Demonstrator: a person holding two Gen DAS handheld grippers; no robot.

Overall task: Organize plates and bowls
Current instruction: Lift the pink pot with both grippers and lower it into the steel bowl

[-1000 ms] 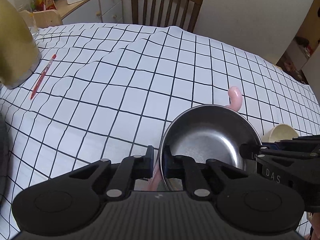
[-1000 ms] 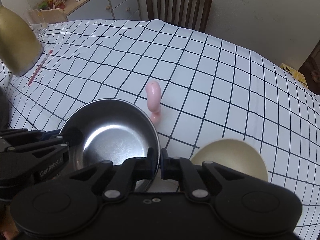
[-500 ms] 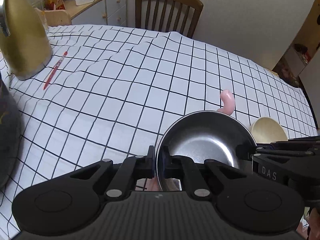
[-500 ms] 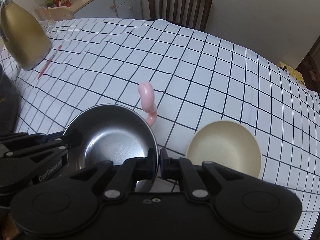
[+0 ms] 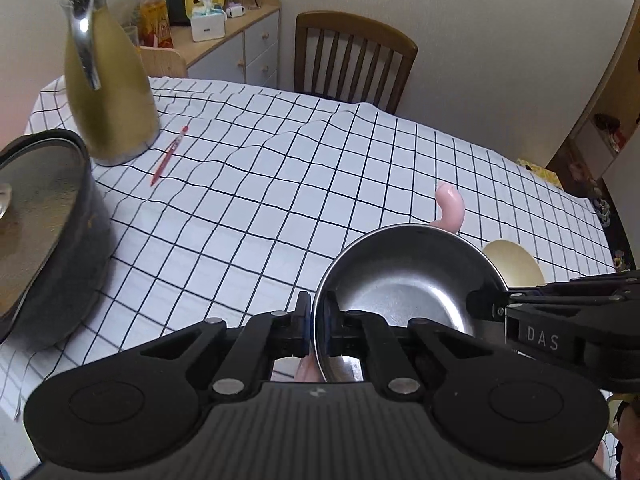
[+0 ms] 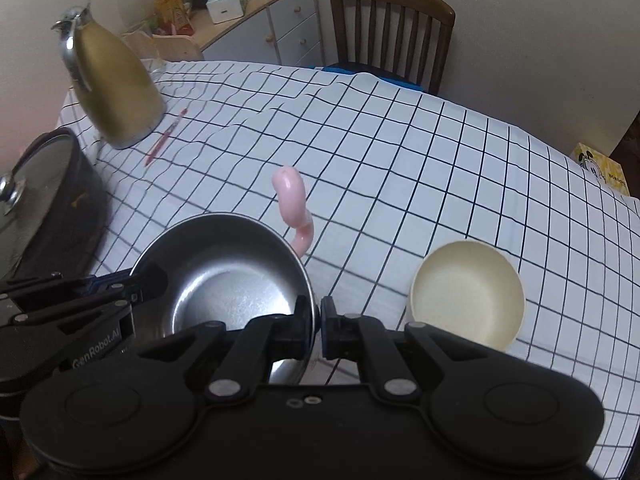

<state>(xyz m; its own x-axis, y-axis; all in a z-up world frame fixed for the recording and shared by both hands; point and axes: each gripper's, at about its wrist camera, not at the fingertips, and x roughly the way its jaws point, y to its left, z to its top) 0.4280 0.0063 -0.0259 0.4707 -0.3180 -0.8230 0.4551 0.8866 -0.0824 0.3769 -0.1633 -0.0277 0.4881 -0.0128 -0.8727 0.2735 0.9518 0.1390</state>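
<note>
A shiny steel bowl (image 5: 404,280) (image 6: 228,264) hangs above the checked tablecloth, held by both grippers. My left gripper (image 5: 316,322) is shut on its left rim. My right gripper (image 6: 318,326) is shut on its right rim and also shows in the left wrist view at the bowl's far side (image 5: 486,306). The left gripper (image 6: 154,280) appears in the right wrist view too. A cream bowl (image 6: 468,294) (image 5: 514,266) sits upright on the cloth to the right of the steel bowl. A pink curved object (image 6: 294,204) (image 5: 450,208) lies just beyond the steel bowl.
A gold thermos jug (image 5: 108,84) and a red pen (image 5: 168,156) stand at the far left. A dark lidded pot (image 5: 40,232) sits at the left edge. A wooden chair (image 6: 392,28) and a cluttered cabinet (image 6: 256,12) stand behind the table (image 6: 400,152).
Both grippers have risen with the steel bowl, so the table looks farther away. The cream bowl, the dark pot and the whole jug have come into view.
</note>
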